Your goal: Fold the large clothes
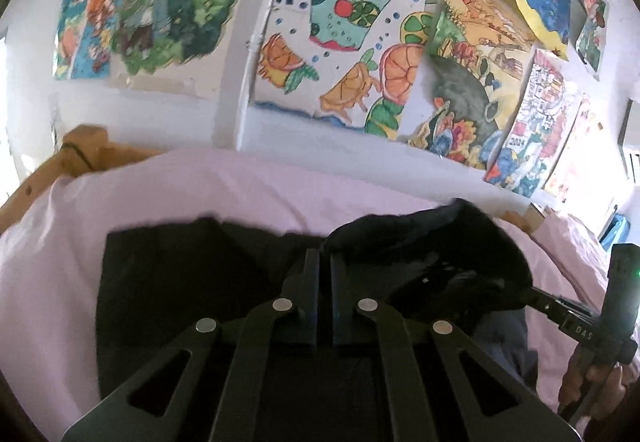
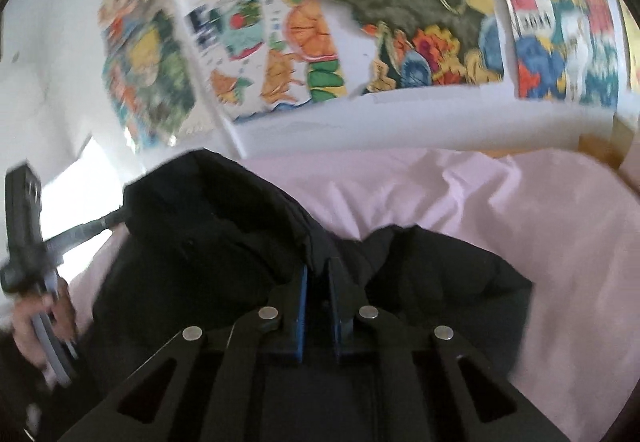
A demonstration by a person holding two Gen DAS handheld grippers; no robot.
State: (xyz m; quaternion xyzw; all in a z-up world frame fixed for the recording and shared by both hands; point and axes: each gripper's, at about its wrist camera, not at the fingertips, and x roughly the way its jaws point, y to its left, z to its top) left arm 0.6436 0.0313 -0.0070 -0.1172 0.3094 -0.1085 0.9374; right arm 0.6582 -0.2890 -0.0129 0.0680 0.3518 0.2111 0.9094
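Left hand-held gripper (image 1: pixel 325 262), lower centre of frame: jaws nearly closed, pinching a fold of the black garment (image 1: pixel 192 282). Right hand-held gripper (image 2: pixel 319 274), lower centre: same, jaws clamped on a raised ridge of the black garment (image 2: pixel 208 226). Garment lies on the pink bedsheet (image 1: pixel 240 190), partly lifted at centre. Children's drawings (image 1: pixel 332 42) fill the wall across the top; right view blurred.

Black garment (image 1: pixel 180 282), large, matte, thick-looking fabric. Partly spread flat on pink bedsheet (image 1: pixel 60 242), left portion lying smooth with a straight far edge. Right portion raised off the sheet in a rumpled, bunched fold. In right wrist view (image 2: pixel 208 234), heaped high at left, lower and flatter toward right.
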